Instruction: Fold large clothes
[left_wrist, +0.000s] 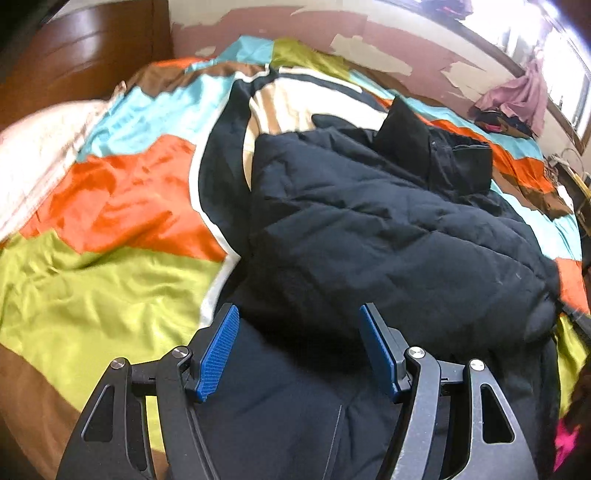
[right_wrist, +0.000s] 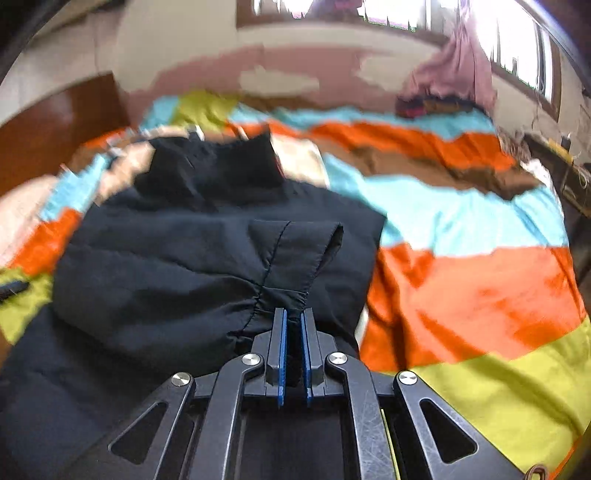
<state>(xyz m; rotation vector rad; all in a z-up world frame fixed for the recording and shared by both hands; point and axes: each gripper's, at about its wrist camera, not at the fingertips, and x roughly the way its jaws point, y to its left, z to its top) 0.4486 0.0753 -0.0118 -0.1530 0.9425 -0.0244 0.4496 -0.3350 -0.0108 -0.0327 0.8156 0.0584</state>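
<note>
Black padded jacket (left_wrist: 388, 236) lying on bed, on top of a colour-block bedspread (left_wrist: 122, 206) (orange, lime, cyan, brown patches). Collar (left_wrist: 436, 147) standing up at the far end, toward the wall with peeling paint (left_wrist: 369, 40).

Left gripper (left_wrist: 299, 347) spread wide, blue pads (left_wrist: 218, 350) well apart, nothing between them. Hovering over the near part of the jacket, dark fabric filling the gap below. No visible contact with the cloth.

Right gripper (right_wrist: 293, 325) pressed nearly together, pinching a bunch of jacket fabric at a sleeve cuff (right_wrist: 295, 251). Cloth gathered into wrinkles right at the fingertips, cuff opening facing away and up-right. Sleeve folded over onto the jacket body (right_wrist: 166, 258) in the right wrist view. Heavy motion blur there, far details soft.

Wooden headboard (left_wrist: 81, 51) at top left. Pink garment (left_wrist: 517, 92) hanging near the window (left_wrist: 569, 66) at far right. Pale pillow (left_wrist: 33, 155) at the left edge of the bed.
</note>
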